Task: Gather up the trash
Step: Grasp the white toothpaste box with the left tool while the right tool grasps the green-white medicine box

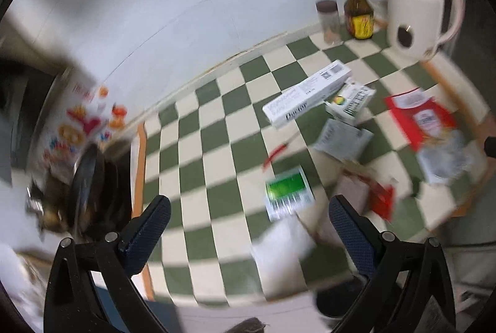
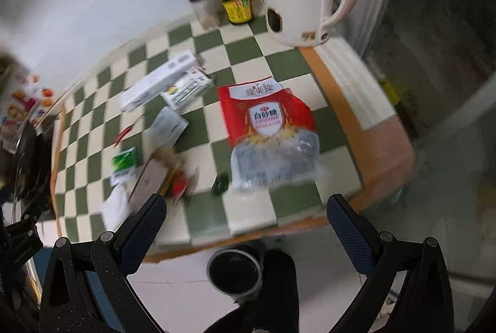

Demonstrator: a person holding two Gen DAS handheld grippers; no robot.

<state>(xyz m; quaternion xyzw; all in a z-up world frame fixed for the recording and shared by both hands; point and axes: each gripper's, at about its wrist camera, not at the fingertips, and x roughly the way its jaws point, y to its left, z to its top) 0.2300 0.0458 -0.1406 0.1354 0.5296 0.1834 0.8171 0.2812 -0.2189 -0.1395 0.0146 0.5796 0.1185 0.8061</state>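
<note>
Both claws are spread wide and hold nothing. The left gripper hangs over the green and white checkered table, near a green packet. The right gripper hangs at the table's front edge, above a dark bin on the floor. A red sugar bag and 2 white boxes lie on the table.

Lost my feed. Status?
Left gripper open, empty. Right gripper open, empty. Red sugar bag and other wrappers on checkered table. Nothing blocking.
</note>
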